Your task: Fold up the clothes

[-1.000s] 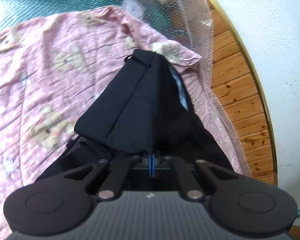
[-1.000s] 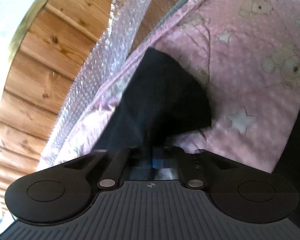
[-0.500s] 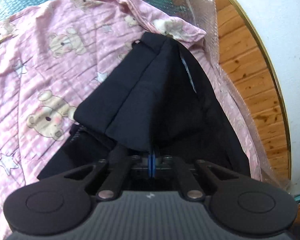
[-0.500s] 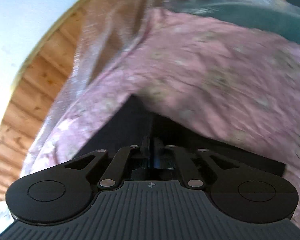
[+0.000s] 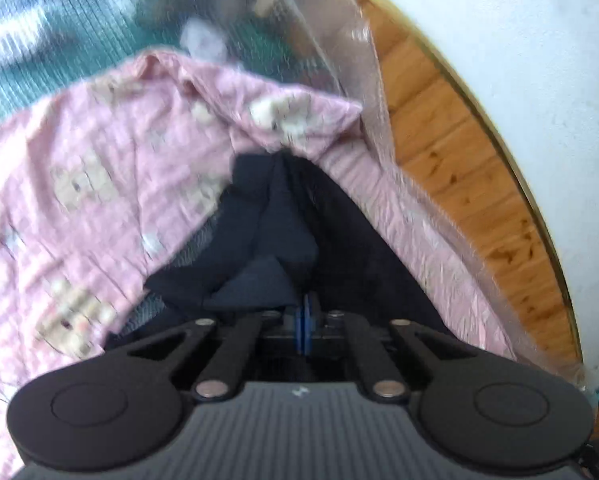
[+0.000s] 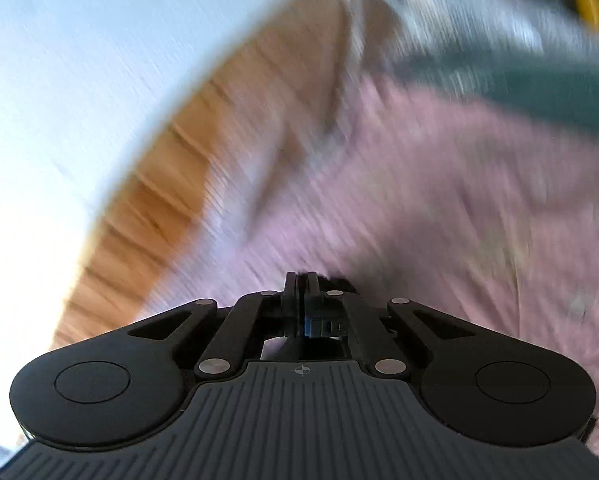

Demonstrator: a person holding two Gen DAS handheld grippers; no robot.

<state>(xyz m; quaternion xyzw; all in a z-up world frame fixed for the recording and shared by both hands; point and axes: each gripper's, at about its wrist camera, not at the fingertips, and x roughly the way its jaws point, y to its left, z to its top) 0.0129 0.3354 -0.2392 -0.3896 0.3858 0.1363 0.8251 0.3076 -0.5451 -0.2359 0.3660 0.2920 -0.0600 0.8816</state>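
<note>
A black garment [image 5: 295, 216] lies on a pink bear-print sheet [image 5: 79, 184]. My left gripper [image 5: 305, 306] is shut on a fold of the black garment, which stretches away toward the sheet's far corner. In the right wrist view my right gripper [image 6: 301, 280] is shut; only a sliver of black cloth [image 6: 339, 279] shows at its tips, and the motion blur hides whether it is held. The pink sheet [image 6: 439, 208] fills that view ahead.
Clear bubble wrap [image 5: 339, 52] lies under the sheet over a teal mat [image 5: 59, 32]. A wooden floor [image 5: 479, 168] and a white wall [image 5: 539, 60] lie to the right in the left view, and to the left in the right view [image 6: 159, 168].
Both grippers have swung forward and low over the sheet. Much less black cloth shows ahead of each. The right view has turned toward the wall and blurred.
</note>
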